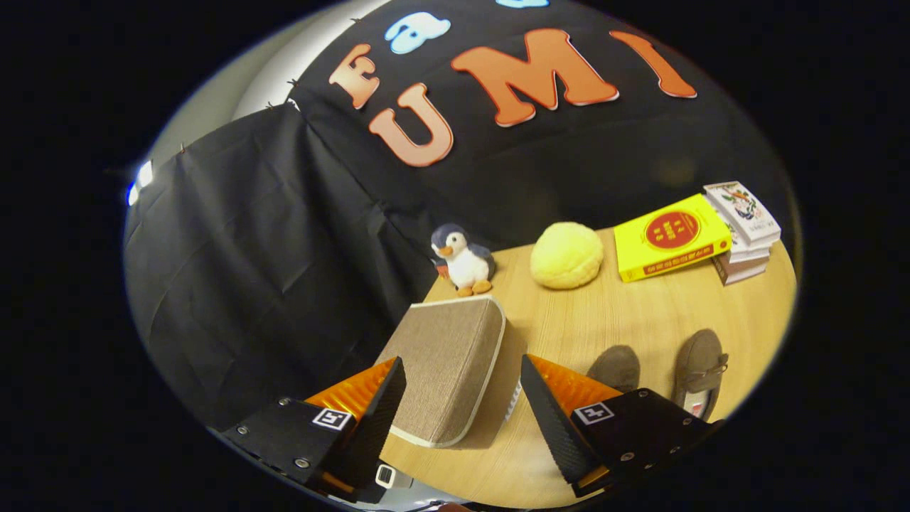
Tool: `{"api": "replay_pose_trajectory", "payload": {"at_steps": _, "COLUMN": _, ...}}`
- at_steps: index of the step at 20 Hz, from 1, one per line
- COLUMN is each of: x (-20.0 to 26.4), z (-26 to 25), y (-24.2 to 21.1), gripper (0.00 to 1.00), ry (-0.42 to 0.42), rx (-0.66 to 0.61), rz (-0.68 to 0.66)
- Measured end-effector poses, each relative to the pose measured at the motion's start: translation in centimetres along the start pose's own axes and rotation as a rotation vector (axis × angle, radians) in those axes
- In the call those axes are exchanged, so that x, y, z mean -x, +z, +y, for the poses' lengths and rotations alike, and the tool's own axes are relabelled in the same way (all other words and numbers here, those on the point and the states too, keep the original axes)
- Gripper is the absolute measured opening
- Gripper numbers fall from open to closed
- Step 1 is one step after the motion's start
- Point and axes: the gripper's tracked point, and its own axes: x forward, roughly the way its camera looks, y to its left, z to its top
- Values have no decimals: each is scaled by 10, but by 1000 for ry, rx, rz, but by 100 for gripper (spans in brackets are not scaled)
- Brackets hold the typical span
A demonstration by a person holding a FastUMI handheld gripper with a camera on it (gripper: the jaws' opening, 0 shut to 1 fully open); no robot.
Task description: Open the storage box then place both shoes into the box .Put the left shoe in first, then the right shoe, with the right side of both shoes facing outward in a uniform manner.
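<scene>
— Judging by the weave, the beige fabric storage box with white piping (pixel 444 366) looks light and soft-sided, so I'd expect it to skid or buckle rather than resist. It sits near the left edge of the pale wooden table (pixel 640 306), lid still down, lying between the fingers.

— And the hand-held gripper (pixel 462 398)?

— Spread wide, holding nothing; its fingers flank the near end of the box without pressing on it.

— Where would you take hold?

— Probably at the white piped lip along the box's right side, where the lid seems to meet the body. A zip-like strip shows there, though I cannot tell how it fastens. The cloth top itself would likely just dimple.

— The shoes?

— Two brown suede loafers (pixel 700 370) stand side by side toward the near right edge, beyond the right finger. They look soft and grippy, likely light; pinching the heel collar seems safest. Which is the left shoe I cannot tell.

— Anything nearby?

— A small penguin plush toy (pixel 462 259) just past the box, well clear of the lid's swing, I'd guess.
</scene>
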Motion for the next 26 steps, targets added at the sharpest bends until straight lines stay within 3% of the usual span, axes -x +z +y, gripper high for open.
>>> {"api": "replay_pose_trajectory", "payload": {"at_steps": 10, "x": -69, "z": 1, "y": -78, "gripper": 97, "ry": 165, "rx": -128, "rz": 286}}
{"api": "replay_pose_trajectory", "payload": {"at_steps": 19, "x": -94, "z": 15, "y": -101, "gripper": 96, "ry": 345, "rx": -230, "rz": 350}}
{"api": "replay_pose_trajectory", "payload": {"at_steps": 23, "x": -92, "z": 11, "y": -99, "gripper": 89, "ry": 384, "rx": -278, "rz": 345}}
{"api": "replay_pose_trajectory", "payload": {"at_steps": 26, "x": -87, "z": 13, "y": -92, "gripper": 78, "ry": 425, "rx": -342, "rz": 334}}
